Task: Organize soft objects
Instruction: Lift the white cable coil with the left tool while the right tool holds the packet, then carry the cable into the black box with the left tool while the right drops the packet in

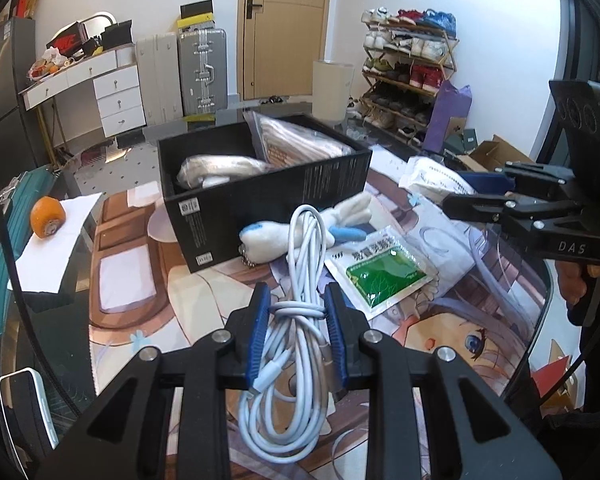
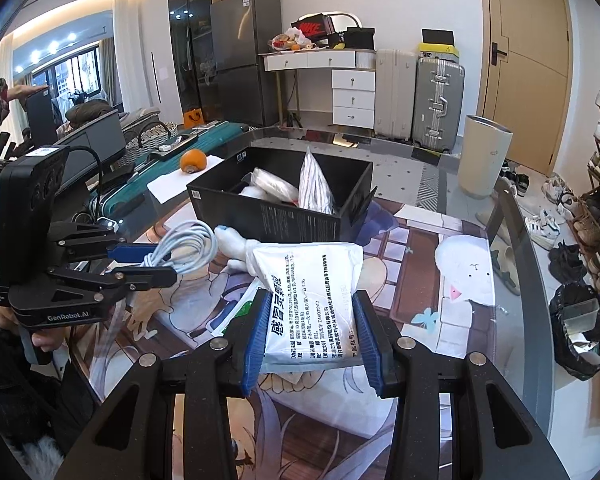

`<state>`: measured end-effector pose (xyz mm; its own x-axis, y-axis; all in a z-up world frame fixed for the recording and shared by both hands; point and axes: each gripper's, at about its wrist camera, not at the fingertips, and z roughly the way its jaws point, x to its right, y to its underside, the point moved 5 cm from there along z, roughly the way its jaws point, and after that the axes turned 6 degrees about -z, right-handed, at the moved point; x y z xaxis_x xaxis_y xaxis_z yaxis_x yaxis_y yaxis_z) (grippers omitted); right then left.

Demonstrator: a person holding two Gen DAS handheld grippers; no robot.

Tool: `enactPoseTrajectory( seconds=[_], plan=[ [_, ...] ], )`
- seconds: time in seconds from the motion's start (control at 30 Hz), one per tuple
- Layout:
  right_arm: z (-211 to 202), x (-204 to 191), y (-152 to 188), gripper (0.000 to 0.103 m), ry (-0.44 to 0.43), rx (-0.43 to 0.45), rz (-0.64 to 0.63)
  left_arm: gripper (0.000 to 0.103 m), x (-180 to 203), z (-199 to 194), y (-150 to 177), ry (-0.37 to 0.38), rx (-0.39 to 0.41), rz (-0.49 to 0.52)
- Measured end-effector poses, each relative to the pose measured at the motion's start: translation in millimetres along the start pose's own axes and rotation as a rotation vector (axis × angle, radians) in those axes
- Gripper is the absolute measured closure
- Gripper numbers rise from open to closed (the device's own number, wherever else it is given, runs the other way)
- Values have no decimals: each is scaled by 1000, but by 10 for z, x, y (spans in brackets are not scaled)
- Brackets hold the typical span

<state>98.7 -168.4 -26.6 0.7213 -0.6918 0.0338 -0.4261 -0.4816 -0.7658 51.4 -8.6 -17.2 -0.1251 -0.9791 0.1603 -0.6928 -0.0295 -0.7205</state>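
My left gripper [image 1: 296, 304] is shut on a coiled white cable [image 1: 300, 280], held a little above the mat; the same cable [image 2: 184, 246] shows in the left gripper [image 2: 148, 260] in the right wrist view. My right gripper [image 2: 310, 312] is shut on a white medicine packet [image 2: 308, 288] with black print, lifted off the table. Ahead stands an open black box [image 1: 260, 196], also [image 2: 284, 216], holding bagged soft items. In front of the box lie a white and blue plush toy [image 1: 320, 224] and a green and white sachet [image 1: 380, 272].
An orange [image 1: 47, 217] rests on white paper at the left edge of the glass table. A printed mat [image 2: 412, 280] covers the tabletop. A teal suitcase [image 2: 140, 184], a cylindrical bin [image 2: 484, 156] and a shoe rack [image 1: 408, 76] stand around the table.
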Motion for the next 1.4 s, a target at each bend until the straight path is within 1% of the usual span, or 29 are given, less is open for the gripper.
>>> enactPoseTrajectory(
  seconds=[0.33, 0.57, 0.8, 1.0, 1.23, 1.4],
  plan=[
    [-50, -12, -65, 62, 11, 32, 14, 77, -62, -184, -145, 2, 71, -44],
    [-40, -9, -107, 62, 12, 47, 35, 77, -185, -240, -280, -27, 104, -71],
    [63, -31, -312, 62, 20, 63, 27, 77, -253, -255, -529, -44, 142, -94],
    [172, 1, -530, 62, 10, 77, 30, 77, -326, -197, -747, -47, 167, -120],
    [338, 131, -758, 62, -13, 86, 52, 77, -390, -7, -913, -61, 158, -121],
    [537, 182, -909, 62, -40, 72, 61, 77, -431, 122, -999, -60, 151, -133]
  ],
)
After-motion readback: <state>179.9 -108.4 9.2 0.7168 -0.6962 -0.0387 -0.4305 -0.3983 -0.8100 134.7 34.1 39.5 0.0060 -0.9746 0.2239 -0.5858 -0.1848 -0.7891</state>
